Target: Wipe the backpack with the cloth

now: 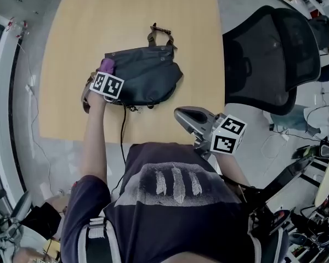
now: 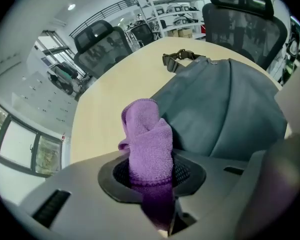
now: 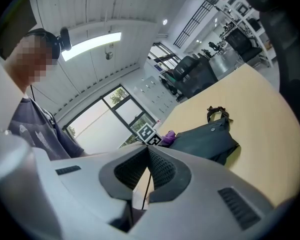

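A dark grey backpack (image 1: 145, 73) lies flat on the wooden table (image 1: 98, 15), its strap handle (image 1: 160, 36) pointing away from me. My left gripper (image 1: 106, 71) is shut on a purple cloth (image 1: 107, 65), which touches the bag's left end. In the left gripper view the cloth (image 2: 147, 144) stands up from between the jaws, against the backpack (image 2: 225, 109). My right gripper (image 1: 180, 114) hangs shut and empty beyond the table's near edge, close to my body. In the right gripper view its jaws (image 3: 148, 156) meet, with the backpack (image 3: 205, 139) and cloth (image 3: 169, 135) far ahead.
A black mesh office chair (image 1: 268, 59) stands at the table's right side. More chairs (image 2: 102, 46) stand across the table. A thin black cable (image 1: 123, 130) hangs from the bag over the near edge. Cluttered floor lies to the right.
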Motion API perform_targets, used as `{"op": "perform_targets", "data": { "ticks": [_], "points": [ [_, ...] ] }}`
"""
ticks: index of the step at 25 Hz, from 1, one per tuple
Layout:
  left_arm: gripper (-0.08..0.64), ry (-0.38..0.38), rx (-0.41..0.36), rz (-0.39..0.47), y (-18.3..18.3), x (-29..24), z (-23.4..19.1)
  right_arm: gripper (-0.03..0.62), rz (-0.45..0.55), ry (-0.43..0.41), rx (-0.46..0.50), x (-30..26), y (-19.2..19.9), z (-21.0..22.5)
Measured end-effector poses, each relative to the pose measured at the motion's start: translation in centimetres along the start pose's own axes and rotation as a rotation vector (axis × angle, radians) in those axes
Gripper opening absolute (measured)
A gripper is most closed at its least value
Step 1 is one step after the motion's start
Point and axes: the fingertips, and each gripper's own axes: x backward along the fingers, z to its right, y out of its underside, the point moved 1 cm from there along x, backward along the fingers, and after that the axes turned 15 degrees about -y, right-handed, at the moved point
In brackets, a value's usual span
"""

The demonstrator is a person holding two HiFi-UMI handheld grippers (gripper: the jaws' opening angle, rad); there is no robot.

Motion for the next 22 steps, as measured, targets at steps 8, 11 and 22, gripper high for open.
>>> {"op": "perform_targets", "data": {
  "ticks": [8, 11, 22],
  "points": [
    [0.118, 0.041, -0.099, 0.093, -4.3, 1.9, 3.4, 0.003, 0.045, 0.045, -0.027, 1.5, 0.2, 0.4],
    [0.118, 0.064, -0.162, 0.124, -6.5, 2.8, 5.3, 0.003, 0.073, 0.056, -0.032, 2.0, 0.2, 0.2],
    [0.118, 0.089, -0.360, 0.260, -13.0, 5.6, 12.1, 0.003, 0.141, 0.116, -0.037, 5.3, 0.7, 0.4]
  ]
}}
